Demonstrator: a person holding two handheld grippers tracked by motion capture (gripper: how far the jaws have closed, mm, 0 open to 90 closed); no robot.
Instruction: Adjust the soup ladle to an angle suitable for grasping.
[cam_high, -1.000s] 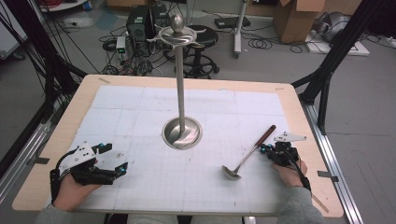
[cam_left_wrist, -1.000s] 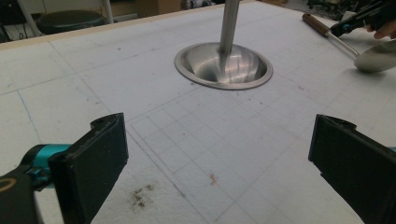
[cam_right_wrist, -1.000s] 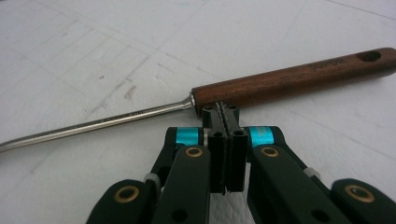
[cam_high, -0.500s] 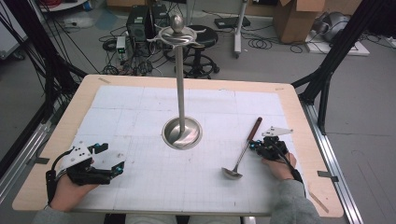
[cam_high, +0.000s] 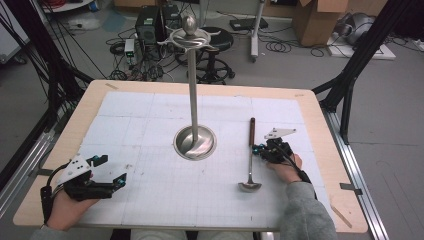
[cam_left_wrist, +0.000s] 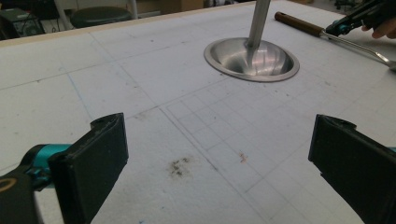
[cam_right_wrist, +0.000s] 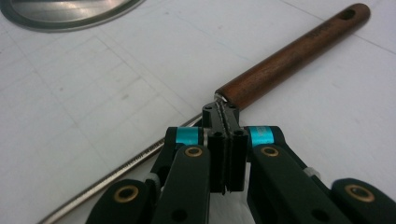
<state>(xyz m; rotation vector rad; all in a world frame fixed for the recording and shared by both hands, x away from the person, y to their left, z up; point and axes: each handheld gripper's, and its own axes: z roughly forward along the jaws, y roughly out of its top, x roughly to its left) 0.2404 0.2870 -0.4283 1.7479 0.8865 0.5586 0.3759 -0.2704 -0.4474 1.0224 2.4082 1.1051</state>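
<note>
We are looking first at the ladle (cam_high: 250, 165), which is lying on the white gridded mat (cam_high: 150, 200) on the right part of the table (cam_high: 320, 120), well to the right of the metal stand (cam_high: 194, 100). Its brown wooden handle is pointing toward the far side and its small steel bowl is sitting at the near end, with the thin metal shaft running between them. We are seeing the right gripper (cam_high: 260, 150) clamped on that shaft just below the wooden handle; in the right gripper view its jaws are pressing together on the metal right where the wood begins, so the right gripper (cam_right_wrist: 223, 109) is closed tight around the ladle (cam_right_wrist: 289, 60). The person's right hand (cam_high: 285, 167), in a grey sleeve, is holding that gripper from the near right.

Moving outward, we are finding the stand's round dished base resting near the middle of the mat, with its tall pole rising to a hooked top with a knob.

Over at the near left corner, the left gripper (cam_high: 116, 172) is hovering just above the mat, held by the left hand (cam_high: 67, 205). In the left gripper view its two black jaws are standing wide apart with nothing between them, and the left gripper (cam_left_wrist: 217, 154) is facing the stand's base (cam_left_wrist: 252, 58) and the ladle (cam_left_wrist: 322, 32) beyond.
</note>
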